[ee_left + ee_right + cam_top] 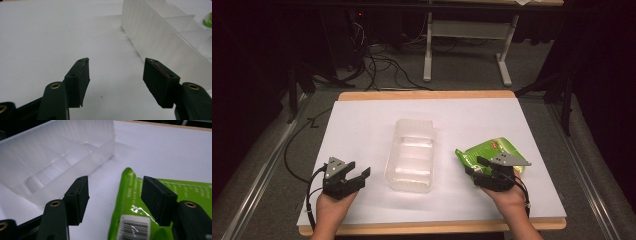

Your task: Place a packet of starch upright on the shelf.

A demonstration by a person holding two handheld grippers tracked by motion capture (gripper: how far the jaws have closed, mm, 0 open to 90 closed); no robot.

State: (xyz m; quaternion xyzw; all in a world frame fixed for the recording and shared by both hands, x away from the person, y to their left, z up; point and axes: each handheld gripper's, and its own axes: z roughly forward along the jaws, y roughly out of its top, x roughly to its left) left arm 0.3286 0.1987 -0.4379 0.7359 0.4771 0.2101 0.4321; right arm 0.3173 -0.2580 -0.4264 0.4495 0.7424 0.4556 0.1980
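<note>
I see a clear, ribbed plastic tray [410, 156] with inner dividers, long and rectangular, at the middle of a smooth white table [362, 125]. Just right of the tray lies a glossy green crinkled packet [160, 202]. My right gripper [113, 195] hovers over its near edge, jaws apart. Left of the tray, over bare table, my left gripper [116, 77] gapes open, holding nothing.
</note>
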